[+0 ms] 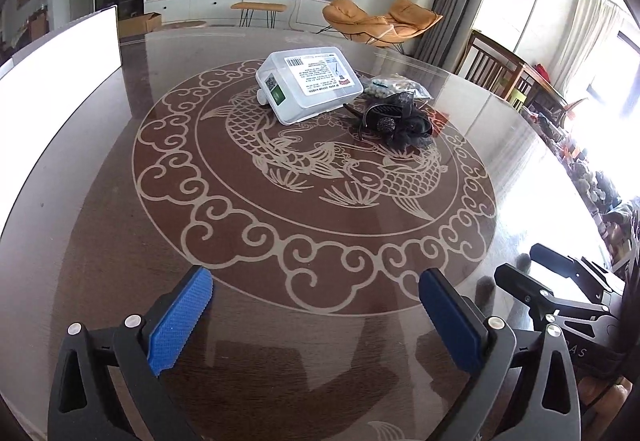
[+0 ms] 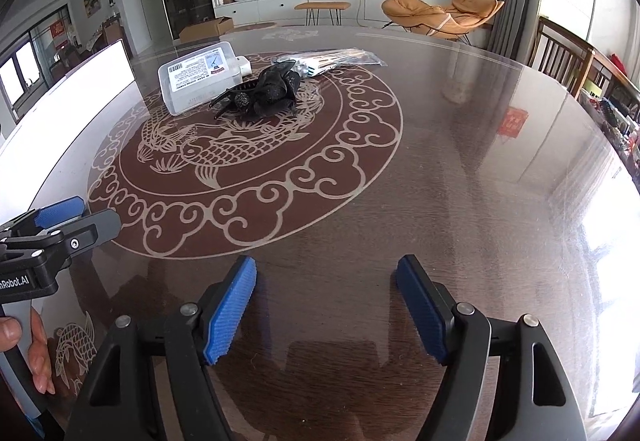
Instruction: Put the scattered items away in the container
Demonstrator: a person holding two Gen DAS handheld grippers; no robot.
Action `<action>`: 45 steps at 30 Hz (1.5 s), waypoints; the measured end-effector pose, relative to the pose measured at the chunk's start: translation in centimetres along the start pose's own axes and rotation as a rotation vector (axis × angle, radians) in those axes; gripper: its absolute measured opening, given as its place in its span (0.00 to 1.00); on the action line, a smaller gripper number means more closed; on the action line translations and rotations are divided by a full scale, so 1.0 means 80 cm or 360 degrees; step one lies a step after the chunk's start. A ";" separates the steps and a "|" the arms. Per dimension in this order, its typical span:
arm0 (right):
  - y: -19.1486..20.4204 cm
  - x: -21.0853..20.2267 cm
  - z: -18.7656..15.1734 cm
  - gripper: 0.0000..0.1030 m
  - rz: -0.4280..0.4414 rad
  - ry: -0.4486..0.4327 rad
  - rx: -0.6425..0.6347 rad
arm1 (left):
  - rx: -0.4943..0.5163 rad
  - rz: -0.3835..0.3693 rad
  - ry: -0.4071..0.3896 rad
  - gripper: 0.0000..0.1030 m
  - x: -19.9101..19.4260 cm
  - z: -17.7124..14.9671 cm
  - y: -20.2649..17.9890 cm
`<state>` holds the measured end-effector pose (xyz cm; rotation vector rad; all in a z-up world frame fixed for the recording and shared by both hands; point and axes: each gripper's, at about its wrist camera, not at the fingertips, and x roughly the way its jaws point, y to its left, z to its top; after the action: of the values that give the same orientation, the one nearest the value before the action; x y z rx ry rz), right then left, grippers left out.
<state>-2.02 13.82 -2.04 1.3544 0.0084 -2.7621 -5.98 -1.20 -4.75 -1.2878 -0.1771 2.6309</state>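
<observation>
We held both grippers low over the near edge of the round table, its dark glass top printed with two carp inside a ring of cloud scrolls. Our left gripper stood spread wide, its blue pads well apart with only bare tabletop between them. Our right gripper was released too, nothing between its pads, and it sat just beside the left one; from the right wrist view we could see the left tool at the left edge with our fingers wrapped round its handle.

The clear plastic container lay far across the table, on the far side of the carp pattern, lid shut and a white printed label on top. Touching its right side was a black frilly hair clip, and just behind that a clear bag of small pale items. In the right wrist view a second flat clear packet showed behind the clip. All of these lay well apart from both grippers
</observation>
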 end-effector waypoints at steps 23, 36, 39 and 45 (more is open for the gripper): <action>0.002 0.003 0.002 0.73 -0.0015 0.0006 -0.0012 | 0.0013 0.0024 0.0007 1.00 0.000 0.000 -0.004; 0.005 0.006 0.003 0.73 -0.0018 0.0007 -0.0014 | 0.0010 0.0020 0.0006 1.00 0.001 -0.001 -0.006; 0.004 0.006 0.003 0.73 0.0006 -0.0001 0.0006 | 0.0039 0.0057 0.0023 1.00 0.003 0.000 -0.010; 0.006 0.008 0.003 0.73 -0.0007 0.0002 -0.0002 | 0.0166 0.0226 0.0095 1.00 0.014 -0.002 -0.030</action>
<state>-2.58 13.31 -2.38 1.3577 0.0132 -2.7642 -6.24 1.39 -5.24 -1.3888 0.0628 2.6734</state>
